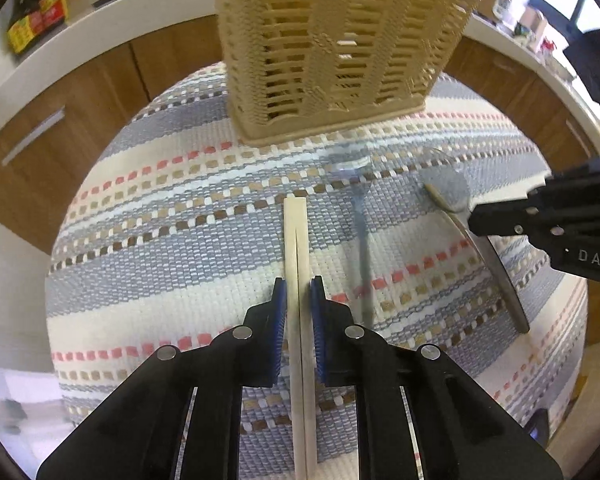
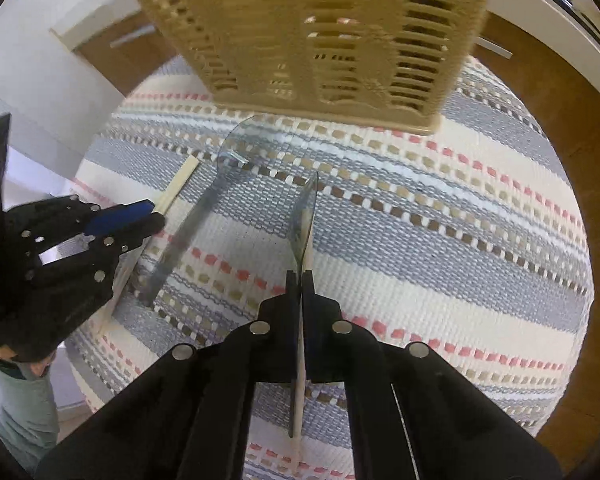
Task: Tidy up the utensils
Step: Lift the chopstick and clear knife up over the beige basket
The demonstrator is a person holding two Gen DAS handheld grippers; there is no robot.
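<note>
A beige slotted utensil basket (image 1: 332, 44) stands upright at the far side of a striped woven mat (image 1: 160, 240); it also shows in the right wrist view (image 2: 320, 32). My left gripper (image 1: 299, 292) is closed around a pair of cream chopsticks (image 1: 296, 232) lying on the mat. My right gripper (image 2: 301, 280) is shut on a metal spoon (image 2: 305, 216), held on edge; the same spoon shows in the left wrist view (image 1: 448, 192). A clear plastic spoon (image 2: 216, 196) lies on the mat between the two grippers.
Wooden cabinet doors (image 1: 80, 112) and a white countertop (image 1: 112, 20) curve behind the mat. Packaged goods (image 1: 36, 12) sit on the counter at far left. The left gripper (image 2: 140, 216) shows at the left of the right wrist view.
</note>
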